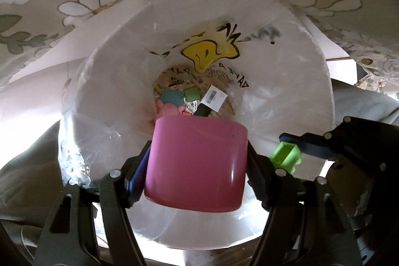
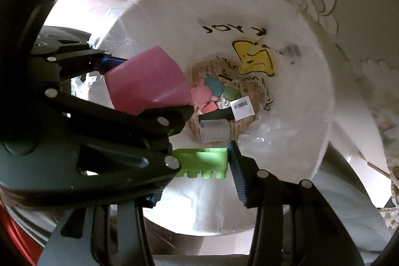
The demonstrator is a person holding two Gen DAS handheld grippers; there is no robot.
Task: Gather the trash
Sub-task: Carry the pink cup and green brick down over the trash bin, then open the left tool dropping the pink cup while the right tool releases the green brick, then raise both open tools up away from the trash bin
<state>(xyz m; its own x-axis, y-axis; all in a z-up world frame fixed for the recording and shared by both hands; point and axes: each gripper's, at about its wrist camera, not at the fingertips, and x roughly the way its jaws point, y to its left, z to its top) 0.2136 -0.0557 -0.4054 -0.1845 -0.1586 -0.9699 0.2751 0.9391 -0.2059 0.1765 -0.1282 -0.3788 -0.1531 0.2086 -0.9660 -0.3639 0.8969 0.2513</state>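
Both grippers point down into a white trash bin [image 1: 286,81] lined with a clear bag. My left gripper [image 1: 197,163] is shut on a pink cup [image 1: 197,166], held by its sides over the bin's mouth. My right gripper [image 2: 199,163] is shut on a green toy brick [image 2: 202,162], studs facing down, just to the right of the cup; the brick [image 1: 286,158] and the right gripper [image 1: 294,151] also show in the left wrist view. In the right wrist view the pink cup [image 2: 147,81] and the left gripper [image 2: 149,89] cross from the left.
At the bin's bottom lie a pink toy [image 2: 202,95], a blue piece [image 2: 214,86], a green block [image 2: 230,92], a barcode label [image 2: 243,107] and a clear cup [image 2: 214,130]. A floral cloth [image 1: 94,1] lies beyond the bin. The bin [image 2: 299,116] bears a yellow cartoon print [image 2: 254,61].
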